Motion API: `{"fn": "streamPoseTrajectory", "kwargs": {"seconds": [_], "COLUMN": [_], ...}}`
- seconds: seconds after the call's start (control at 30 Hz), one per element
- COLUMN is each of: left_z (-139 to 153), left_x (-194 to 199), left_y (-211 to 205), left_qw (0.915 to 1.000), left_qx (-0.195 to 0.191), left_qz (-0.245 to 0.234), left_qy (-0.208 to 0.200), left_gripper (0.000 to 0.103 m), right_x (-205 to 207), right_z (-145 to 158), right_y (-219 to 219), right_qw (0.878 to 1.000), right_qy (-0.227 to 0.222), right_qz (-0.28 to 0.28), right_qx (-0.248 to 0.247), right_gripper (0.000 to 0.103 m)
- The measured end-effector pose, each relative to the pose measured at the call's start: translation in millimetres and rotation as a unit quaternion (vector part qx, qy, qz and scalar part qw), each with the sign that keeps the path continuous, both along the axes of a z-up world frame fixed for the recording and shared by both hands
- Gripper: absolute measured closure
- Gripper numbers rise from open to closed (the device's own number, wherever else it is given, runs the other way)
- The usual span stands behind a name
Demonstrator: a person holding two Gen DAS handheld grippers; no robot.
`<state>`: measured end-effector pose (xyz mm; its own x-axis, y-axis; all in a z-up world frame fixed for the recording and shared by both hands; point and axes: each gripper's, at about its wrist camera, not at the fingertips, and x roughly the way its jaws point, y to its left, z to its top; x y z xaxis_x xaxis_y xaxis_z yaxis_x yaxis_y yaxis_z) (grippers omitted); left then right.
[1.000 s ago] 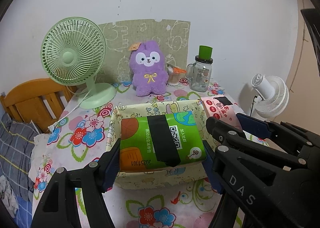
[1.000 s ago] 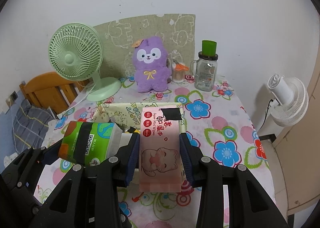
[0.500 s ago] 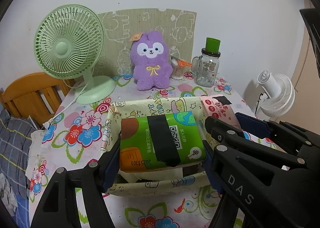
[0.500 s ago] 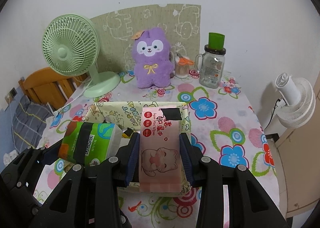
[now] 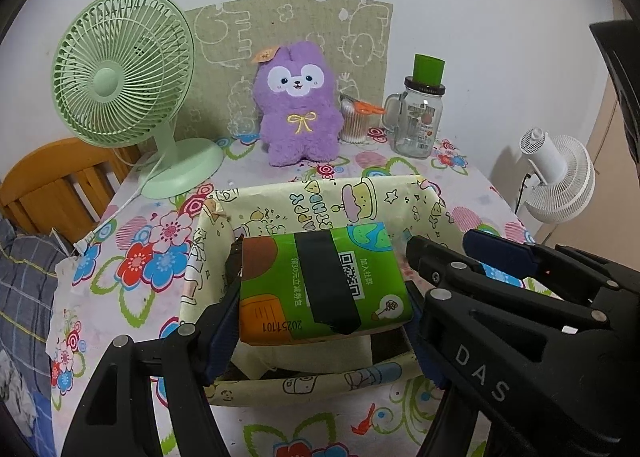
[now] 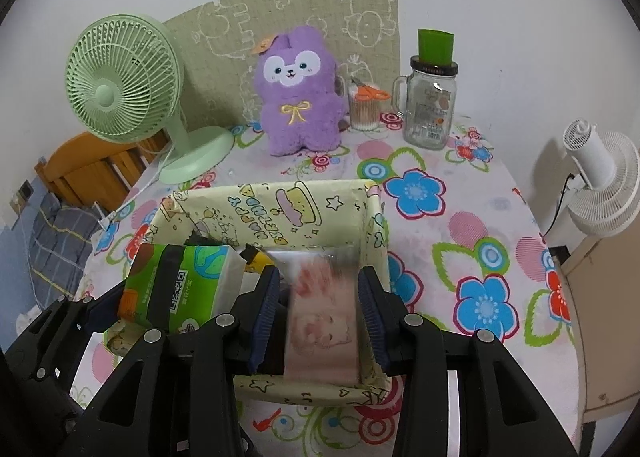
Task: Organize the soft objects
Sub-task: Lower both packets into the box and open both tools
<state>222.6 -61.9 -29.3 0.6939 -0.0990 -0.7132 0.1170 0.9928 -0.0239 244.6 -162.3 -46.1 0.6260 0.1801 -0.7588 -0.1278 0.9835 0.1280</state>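
Observation:
My left gripper [image 5: 320,297] is shut on a green tissue pack [image 5: 324,285] and holds it over the yellow cartoon-print fabric box [image 5: 340,197]. The pack also shows in the right wrist view [image 6: 180,289]. My right gripper [image 6: 318,317] is open over the right half of the box [image 6: 280,209]. The pink wipes pack [image 6: 324,321] is blurred between its spread fingers, apart from both pads, dropping into the box. A purple plush toy [image 5: 298,105] sits upright at the back of the table.
A green desk fan [image 5: 120,73] stands back left. A glass jar with a green lid [image 5: 420,117] and a cup of cotton swabs [image 5: 356,121] stand back right. A white fan [image 5: 560,173] is beyond the table's right edge. A wooden chair [image 5: 48,181] is at left.
Both grippers moved forward over the box. My right gripper opened and let go of the pink wipes pack, which is falling into the box. My left gripper still holds the green pack.

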Motion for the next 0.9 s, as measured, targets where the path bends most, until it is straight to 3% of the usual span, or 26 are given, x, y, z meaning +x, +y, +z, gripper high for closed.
{"fn": "streamPoseTrajectory", "kwargs": {"seconds": [0.57,0.73,0.9], "left_z": [-3,-7,-13], "left_x": [10,14,21], "left_y": [-31,-45,-52], "left_qw": [0.9995,0.9989,0.9987], "left_qx": [-0.019,-0.019,-0.014], "left_qz": [-0.024,-0.039,-0.043], "left_qy": [0.01,0.015,0.022], "left_gripper": [0.026,0.025,0.015], "right_x": [-14,-16,-18], "right_z": [10,8,4], "right_y": [-41,-57,-71], "right_qw": [0.999,0.998,0.997], "right_qy": [-0.015,-0.012,-0.006], "right_qz": [-0.039,-0.055,-0.07], "right_qx": [-0.018,-0.02,-0.016], "right_gripper": [0.031,0.031,0.03]}}
